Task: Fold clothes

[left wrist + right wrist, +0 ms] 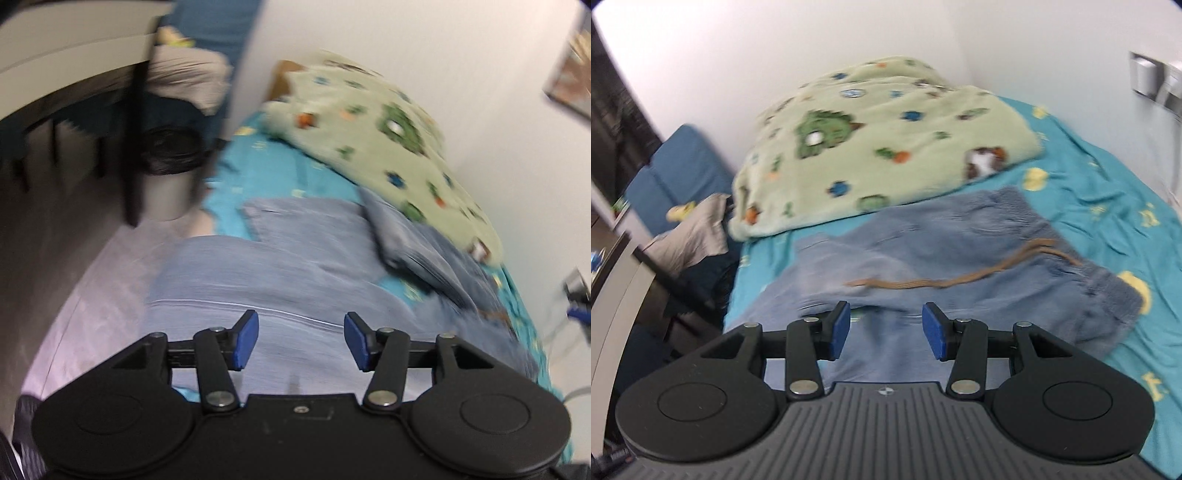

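The blue trousers (945, 258) lay spread on the turquoise sheet (1108, 192), just in front of the green blanket (879, 147), their brown drawstring (942, 282) loose on top. The left gripper (301, 341) and the right gripper (885, 330) hovered above the trousers, jaws apart and holding nothing, presumably positioned to pinch the fabric. No containers were identifiable.

A bed with a turquoise patterned sheet (1100, 192) carries everything; a green dinosaur-print fleece blanket (871, 147) lies bunched against the wall; blue drawstring trousers (960, 240) lie spread just beside it.
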Demonstrator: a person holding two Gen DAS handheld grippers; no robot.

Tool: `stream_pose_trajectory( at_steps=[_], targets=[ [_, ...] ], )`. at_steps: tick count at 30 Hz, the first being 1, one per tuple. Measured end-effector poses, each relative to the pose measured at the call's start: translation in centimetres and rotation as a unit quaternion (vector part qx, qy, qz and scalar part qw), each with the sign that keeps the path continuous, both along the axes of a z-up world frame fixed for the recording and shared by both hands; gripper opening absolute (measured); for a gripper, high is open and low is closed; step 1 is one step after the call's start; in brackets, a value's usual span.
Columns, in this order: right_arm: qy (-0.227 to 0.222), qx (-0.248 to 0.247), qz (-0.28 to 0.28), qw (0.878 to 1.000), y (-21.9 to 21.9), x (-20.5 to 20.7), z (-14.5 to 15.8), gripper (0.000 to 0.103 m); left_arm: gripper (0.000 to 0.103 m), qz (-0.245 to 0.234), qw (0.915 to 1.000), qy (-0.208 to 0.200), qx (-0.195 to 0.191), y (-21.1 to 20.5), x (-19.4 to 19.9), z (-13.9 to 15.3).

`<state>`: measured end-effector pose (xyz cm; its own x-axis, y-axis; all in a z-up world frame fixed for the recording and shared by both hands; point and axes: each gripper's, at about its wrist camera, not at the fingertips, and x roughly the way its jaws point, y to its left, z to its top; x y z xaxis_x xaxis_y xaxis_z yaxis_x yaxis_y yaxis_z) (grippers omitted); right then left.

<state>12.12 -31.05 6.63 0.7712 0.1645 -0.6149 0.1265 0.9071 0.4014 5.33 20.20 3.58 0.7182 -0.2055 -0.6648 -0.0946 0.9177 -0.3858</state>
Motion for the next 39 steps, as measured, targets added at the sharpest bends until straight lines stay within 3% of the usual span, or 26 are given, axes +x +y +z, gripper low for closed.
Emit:
stream_pose_trajectory(
  at_steps=[4,8,13,16,21,27,29,32,33,36,39],
  targets=[
    [-0.011,-0.014,0.012,1.000,3.2,0.5,-2.2,0.055,0.050,0.062,0.9953,0.042,-0.062,5.8,0.0,-2.9],
    [0.005,-0.016,0.012,1.000,4.9,1.0,-6.1,0.055,0.050,0.131,0.9756,0.087,-0.153,11.9,-0.4,-7.6],
    [0.042,-0.010,-0.011,0.999,5.5,1.0,-10.2,0.055,0.056,0.204,0.9347,0.125,-0.263,17.7,-1.5,-13.9],
    [0.062,-0.002,-0.026,0.998,5.8,0.9,-12.3,0.055,0.057,0.213,0.9059,0.159,-0.329,19.2,-1.6,-18.0],
    [0.066,0.024,-0.056,0.996,5.3,1.3,-13.0,0.057,0.057,0.231,0.8628,0.191,-0.407,19.5,-0.6,-23.3],
    [0.090,0.047,-0.086,0.991,4.4,1.9,-14.3,0.057,0.059,0.261,0.8379,0.178,-0.445,20.0,0.5,-26.2],
    [0.094,0.054,-0.095,0.990,4.1,2.1,-14.6,0.057,0.057,0.266,0.8370,0.173,-0.446,19.6,1.3,-26.7],
    [0.097,0.059,-0.104,0.988,4.0,2.3,-14.7,0.057,0.022,0.275,0.8489,0.160,-0.422,19.6,2.0,-26.3],
    [0.096,0.057,-0.106,0.988,4.0,2.3,-14.7,0.057,0.005,0.279,0.8530,0.156,-0.413,19.6,2.3,-26.2],
    [0.090,0.044,-0.107,0.989,4.2,2.2,-14.4,0.057,0.004,0.286,0.8735,0.124,-0.374,20.1,1.7,-24.3],
    [0.083,0.031,-0.113,0.990,4.0,1.8,-14.1,0.057,0.003,0.299,0.8823,0.091,-0.352,20.9,0.2,-22.3]
  ],
)
